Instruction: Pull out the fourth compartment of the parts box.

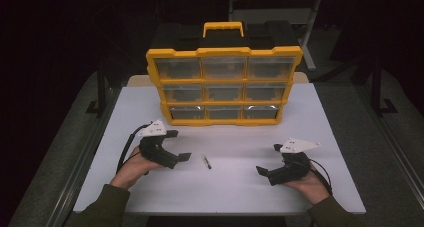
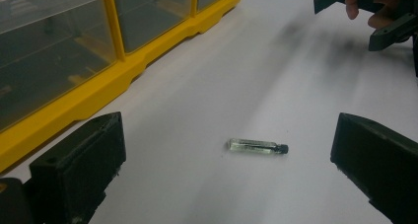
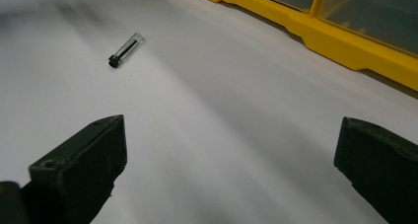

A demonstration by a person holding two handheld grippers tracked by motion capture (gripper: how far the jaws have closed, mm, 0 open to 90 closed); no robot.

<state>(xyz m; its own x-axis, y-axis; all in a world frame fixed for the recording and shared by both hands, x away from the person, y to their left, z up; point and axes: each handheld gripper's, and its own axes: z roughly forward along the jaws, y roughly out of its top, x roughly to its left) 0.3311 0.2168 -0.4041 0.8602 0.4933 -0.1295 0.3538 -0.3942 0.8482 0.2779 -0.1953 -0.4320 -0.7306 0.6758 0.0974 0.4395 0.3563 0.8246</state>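
Note:
A small clear glass vial with a black cap (image 1: 206, 161) lies flat on the white table (image 1: 225, 192), between the two hands. In the left gripper view the vial (image 2: 257, 146) rests ahead of the wide-apart jaws, and the left gripper (image 1: 179, 145) is open and empty. In the right gripper view the vial (image 3: 125, 49) lies far off at the upper left. The right gripper (image 1: 270, 159) is open too, with nothing between its jaws. A yellow drawer organiser (image 1: 223, 85) with clear drawers stands upright behind the vial.
The organiser has a yellow handle (image 1: 223, 28) on top and its yellow base (image 2: 93, 98) runs close to the left gripper. The same base (image 3: 345, 41) crosses the top right of the right gripper view. Dark floor surrounds the table.

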